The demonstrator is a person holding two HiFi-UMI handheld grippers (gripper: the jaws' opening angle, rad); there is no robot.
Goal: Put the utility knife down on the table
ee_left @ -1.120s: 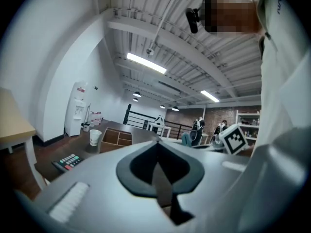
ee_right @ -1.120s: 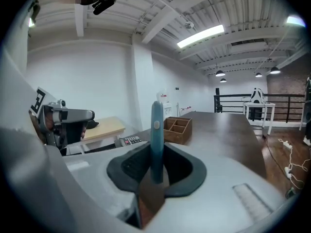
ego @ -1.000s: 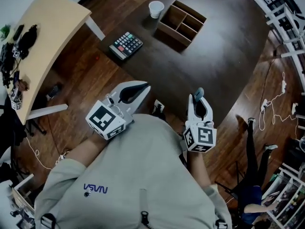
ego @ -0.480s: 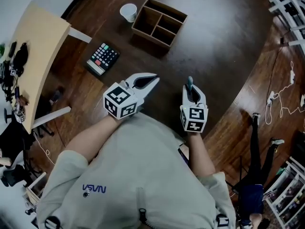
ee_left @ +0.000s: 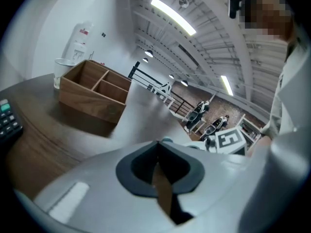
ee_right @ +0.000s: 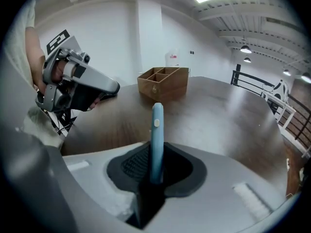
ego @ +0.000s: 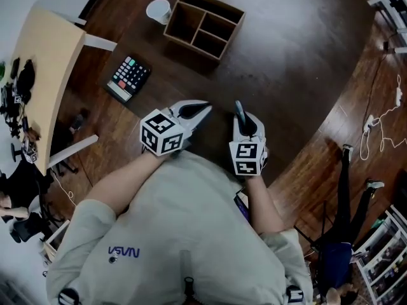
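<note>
Your right tongs (ego: 245, 124) are clamped on the blue utility knife (ee_right: 156, 135), which pokes out past their tips over the dark worktop (ego: 292, 62), probably so it lands flat, while your left tongs (ego: 194, 110) just beside them are closed on nothing.

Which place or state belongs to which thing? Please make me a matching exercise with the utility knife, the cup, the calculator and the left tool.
Things:
1 utility knife
2 white cup
3 calculator
4 left tool

Places or states:
A shut, with nothing in it
B clamped in the right tool
C standing beside the wooden box
D lying flat on the table, keys up

Pairs: 1-B, 2-C, 3-D, 4-A
</note>
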